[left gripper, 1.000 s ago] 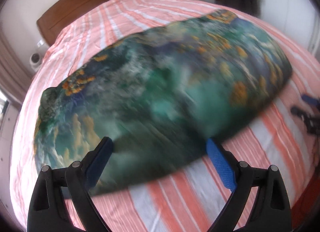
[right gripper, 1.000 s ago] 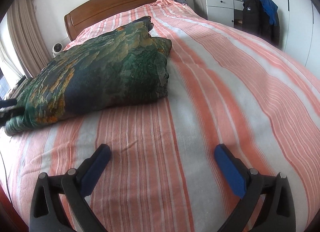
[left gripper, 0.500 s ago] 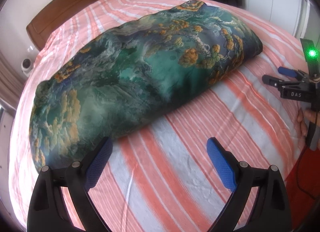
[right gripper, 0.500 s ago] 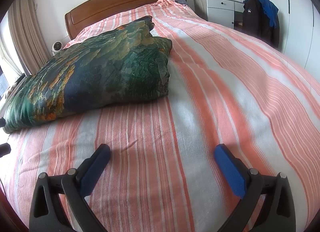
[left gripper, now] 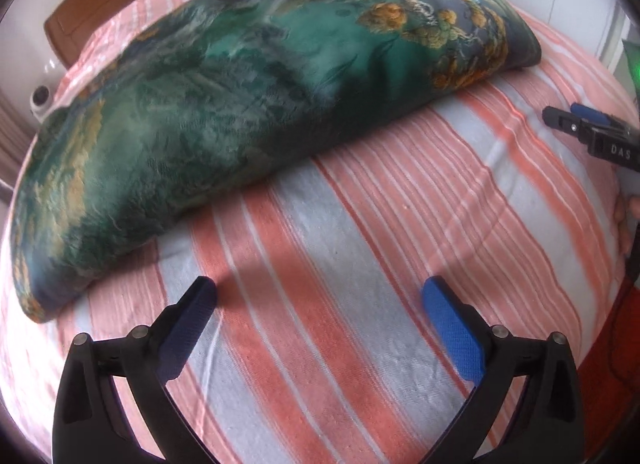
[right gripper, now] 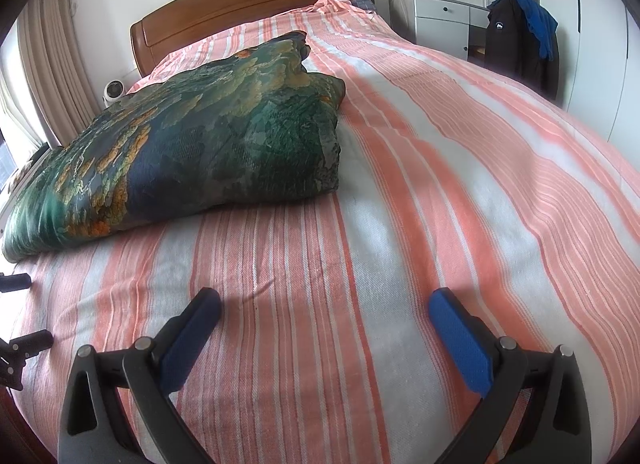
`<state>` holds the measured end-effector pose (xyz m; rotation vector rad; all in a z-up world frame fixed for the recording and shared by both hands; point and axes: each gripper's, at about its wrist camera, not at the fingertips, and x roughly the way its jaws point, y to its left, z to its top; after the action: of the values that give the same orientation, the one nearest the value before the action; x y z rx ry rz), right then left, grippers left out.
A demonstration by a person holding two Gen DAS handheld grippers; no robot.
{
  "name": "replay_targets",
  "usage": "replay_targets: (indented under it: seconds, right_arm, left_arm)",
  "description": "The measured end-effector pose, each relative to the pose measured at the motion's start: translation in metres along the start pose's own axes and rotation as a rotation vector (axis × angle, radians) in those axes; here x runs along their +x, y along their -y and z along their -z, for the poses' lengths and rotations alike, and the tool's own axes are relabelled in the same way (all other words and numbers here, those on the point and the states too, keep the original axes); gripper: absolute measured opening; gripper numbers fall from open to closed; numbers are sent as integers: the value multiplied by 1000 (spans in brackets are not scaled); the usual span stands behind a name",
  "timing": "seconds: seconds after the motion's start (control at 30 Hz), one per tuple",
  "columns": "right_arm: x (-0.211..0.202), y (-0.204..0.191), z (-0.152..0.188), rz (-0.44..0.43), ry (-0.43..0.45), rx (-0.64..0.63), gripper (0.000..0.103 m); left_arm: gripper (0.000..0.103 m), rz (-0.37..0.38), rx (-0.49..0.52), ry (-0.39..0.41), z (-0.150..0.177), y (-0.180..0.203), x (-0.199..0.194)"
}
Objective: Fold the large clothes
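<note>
A folded green, blue and orange patterned cloth (left gripper: 248,103) lies in a thick bundle on the striped bed; it also shows in the right wrist view (right gripper: 192,143), at the left. My left gripper (left gripper: 320,304) is open and empty, held over the bedspread a short way in front of the bundle. My right gripper (right gripper: 324,308) is open and empty over bare bedspread, to the right of the bundle and apart from it. The right gripper also shows at the right edge of the left wrist view (left gripper: 592,131).
The bed has a pink and white striped cover (right gripper: 460,183) and a wooden headboard (right gripper: 248,3). A white dresser (right gripper: 444,19) and a chair with dark jackets (right gripper: 520,39) stand at the far right. A small white fan (right gripper: 114,91) and curtains (right gripper: 48,63) are at the left.
The left gripper has drawn back from the bundle, which now lies still on the bed; earlier it was blurred and right at the fingers. The right gripper has hardly moved.
</note>
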<state>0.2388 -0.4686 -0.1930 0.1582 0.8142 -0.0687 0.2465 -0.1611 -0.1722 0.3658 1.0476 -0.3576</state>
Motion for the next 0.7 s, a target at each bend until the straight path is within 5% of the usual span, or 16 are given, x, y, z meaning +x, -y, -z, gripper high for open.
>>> replay_targets:
  seconds: [0.7]
  right_arm:
    - [0, 0, 0, 4, 1, -5, 103]
  left_arm:
    - [103, 62, -28, -16, 0, -18, 27]
